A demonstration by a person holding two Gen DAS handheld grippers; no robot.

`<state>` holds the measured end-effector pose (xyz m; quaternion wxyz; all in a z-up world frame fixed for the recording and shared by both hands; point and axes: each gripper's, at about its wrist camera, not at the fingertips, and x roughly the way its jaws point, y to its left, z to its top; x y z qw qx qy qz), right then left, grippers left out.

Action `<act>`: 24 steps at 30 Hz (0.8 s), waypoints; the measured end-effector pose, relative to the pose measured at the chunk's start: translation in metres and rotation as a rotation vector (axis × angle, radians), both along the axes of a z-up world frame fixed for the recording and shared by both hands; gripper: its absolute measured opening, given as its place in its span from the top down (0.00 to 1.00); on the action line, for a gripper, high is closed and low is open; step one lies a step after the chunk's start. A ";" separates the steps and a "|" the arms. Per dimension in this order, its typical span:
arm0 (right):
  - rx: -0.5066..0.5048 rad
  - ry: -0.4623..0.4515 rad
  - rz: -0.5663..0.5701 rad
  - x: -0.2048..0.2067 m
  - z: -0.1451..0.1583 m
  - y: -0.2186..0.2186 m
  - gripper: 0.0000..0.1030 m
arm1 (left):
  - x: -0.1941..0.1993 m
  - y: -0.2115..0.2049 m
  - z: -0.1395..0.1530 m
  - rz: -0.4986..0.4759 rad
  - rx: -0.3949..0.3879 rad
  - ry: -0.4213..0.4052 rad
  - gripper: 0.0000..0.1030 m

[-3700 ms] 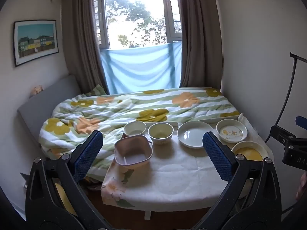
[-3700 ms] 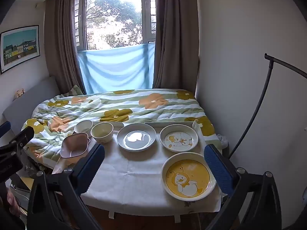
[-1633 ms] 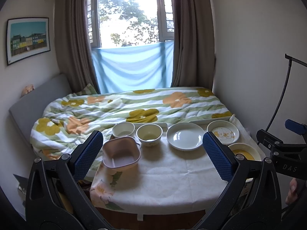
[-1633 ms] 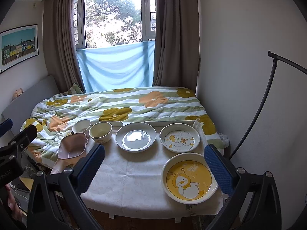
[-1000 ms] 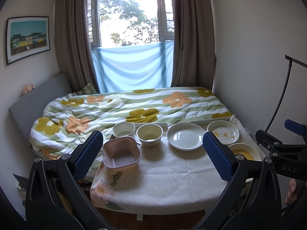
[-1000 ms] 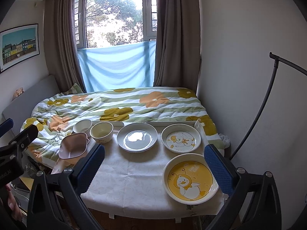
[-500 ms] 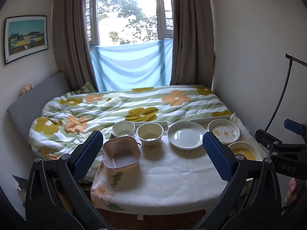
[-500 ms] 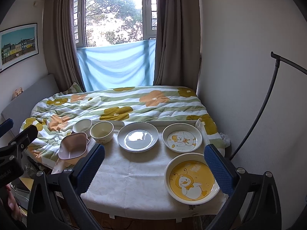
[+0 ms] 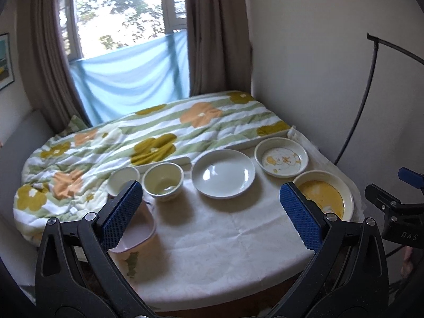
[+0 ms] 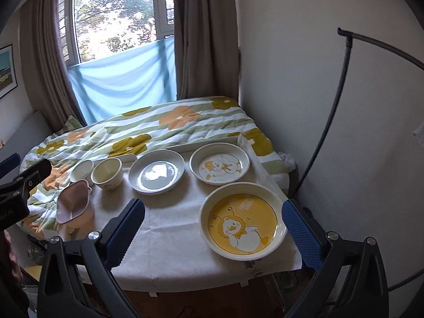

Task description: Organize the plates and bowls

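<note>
Both fisheye views look forward and slightly downward along their own blue-padded fingers, from the near edge of the cloth-covered surface point(image 9: 212, 238) toward the bed point(image 9: 159, 132) and window point(image 10: 114, 21). The left wrist view sits toward the near left corner, close above the pink square bowl point(image 9: 137, 228), with the right hand-held gripper point(image 9: 392, 201) showing at its right edge. The right wrist view sits farther right, close over the yellow duck plate point(image 10: 242, 224), with the left hand-held gripper point(image 10: 23, 177) at its left edge. Both share the whole row of dishes, the bed, curtains and window.
</note>
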<state>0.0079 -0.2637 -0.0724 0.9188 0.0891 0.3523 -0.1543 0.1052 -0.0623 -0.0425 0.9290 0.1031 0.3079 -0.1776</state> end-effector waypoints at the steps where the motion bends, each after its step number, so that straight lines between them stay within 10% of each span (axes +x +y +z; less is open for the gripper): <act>1: 0.005 0.015 -0.026 0.000 -0.006 -0.009 0.00 | 0.007 -0.009 -0.009 -0.029 0.006 0.028 0.00; 14: 0.349 0.185 -0.086 0.015 -0.131 -0.108 0.01 | 0.094 -0.143 -0.154 -0.401 0.068 0.450 0.02; 24: 0.491 0.257 -0.116 0.041 -0.189 -0.158 0.50 | 0.133 -0.197 -0.220 -0.523 0.132 0.660 0.50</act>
